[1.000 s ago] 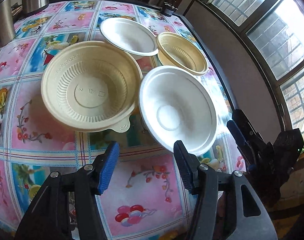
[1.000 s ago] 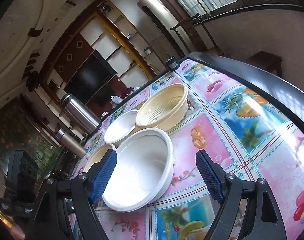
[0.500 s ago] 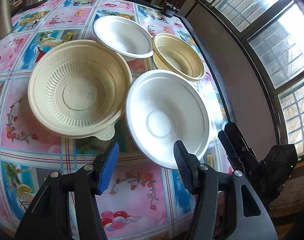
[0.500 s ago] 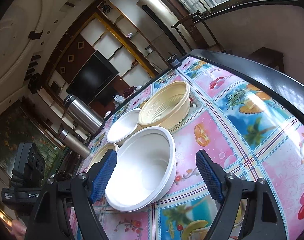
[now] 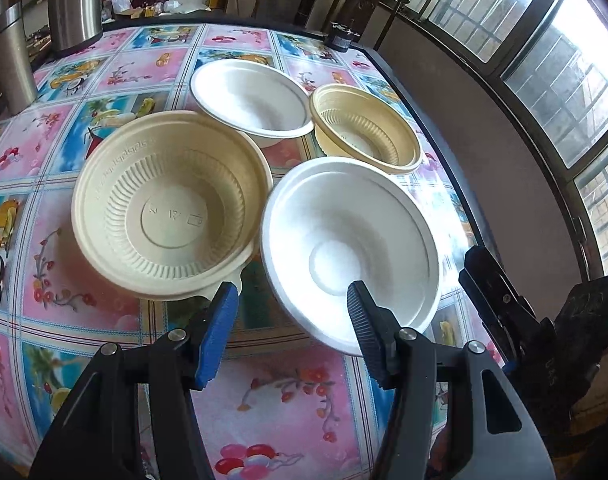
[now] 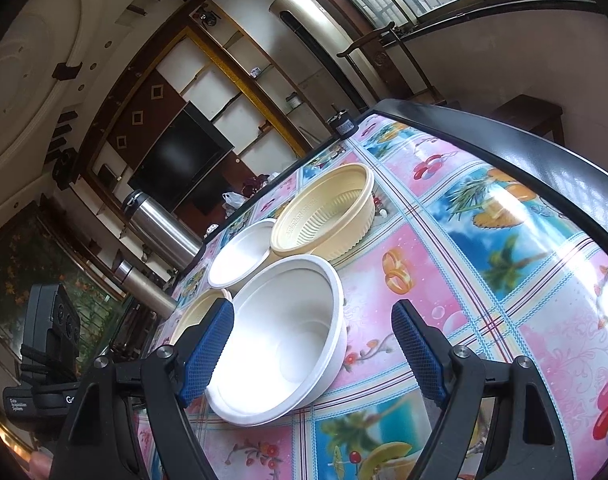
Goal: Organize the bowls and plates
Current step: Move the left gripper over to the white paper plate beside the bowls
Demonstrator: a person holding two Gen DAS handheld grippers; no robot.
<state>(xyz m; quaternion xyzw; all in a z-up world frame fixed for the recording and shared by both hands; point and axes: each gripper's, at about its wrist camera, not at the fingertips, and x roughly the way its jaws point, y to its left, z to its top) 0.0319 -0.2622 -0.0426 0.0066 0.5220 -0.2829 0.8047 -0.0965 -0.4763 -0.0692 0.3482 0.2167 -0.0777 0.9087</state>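
Four bowls point(image 5: 172, 208) clustered on the table point(image 5: 280, 408).

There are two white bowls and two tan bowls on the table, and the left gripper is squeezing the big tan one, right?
Not quite. The left gripper is open and holds nothing; the left wrist view shows the big tan bowl free. The bowl count is right.

Bright window point(image 5: 560, 60) daylight, glare on tablecloth point(image 6: 500, 204) — heavy fisheye warping, perhaps slight edge blur.
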